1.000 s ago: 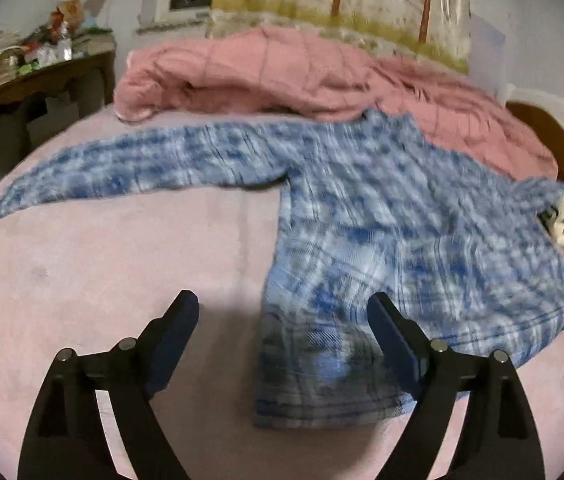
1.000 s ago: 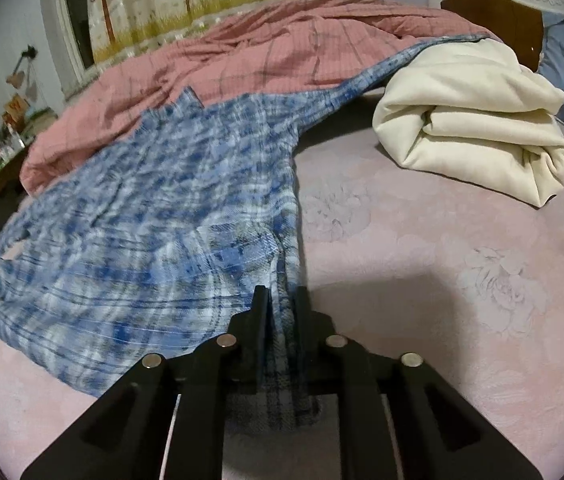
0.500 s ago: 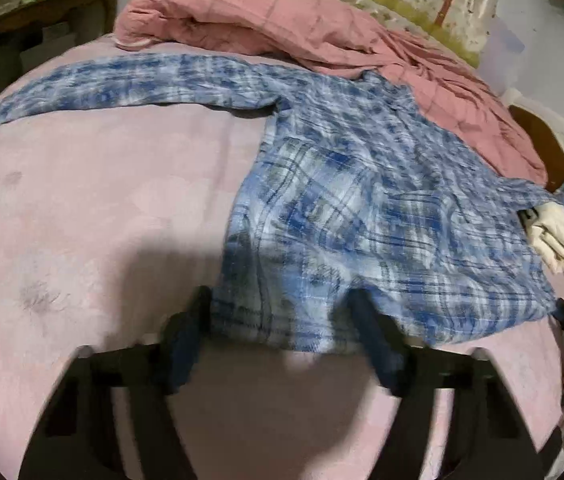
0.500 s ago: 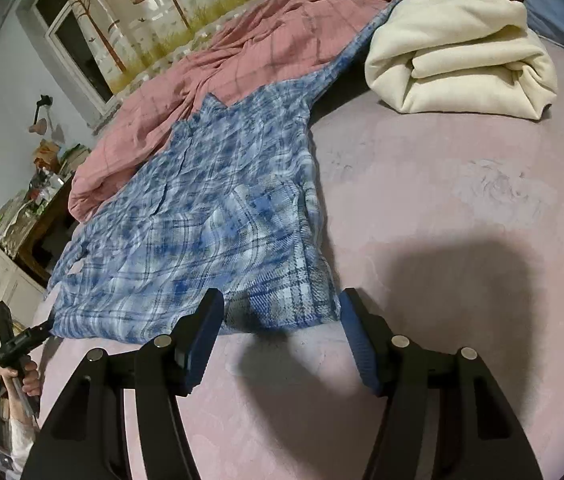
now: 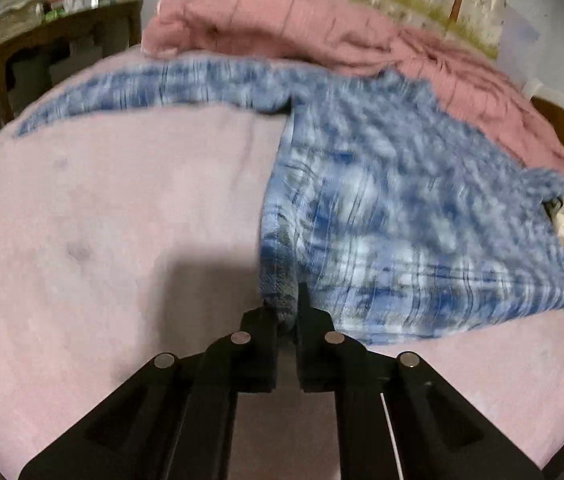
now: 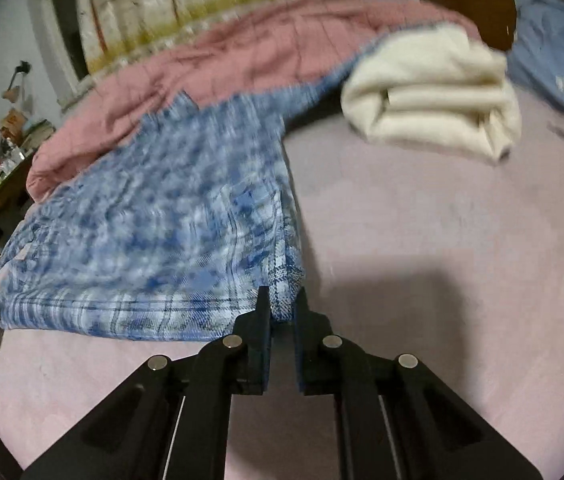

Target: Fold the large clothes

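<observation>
Risk, left to right: the left gripper (image 5: 287, 304) is clenched on the near left hem corner of the blue plaid shirt (image 5: 402, 208), only a small bunch of cloth between its fingers; the right gripper (image 6: 282, 304) is clenched likewise on the near right hem corner. The shirt lies spread on the pink bed (image 5: 102, 220), one sleeve stretched far left, its upper edge against the pink quilt (image 5: 322, 36). Judgement: a shallow bite may slip on lifting, and uneven raising would skew the fold. Both grippers sit low at the hem, pointing forward along the garment.
</observation>
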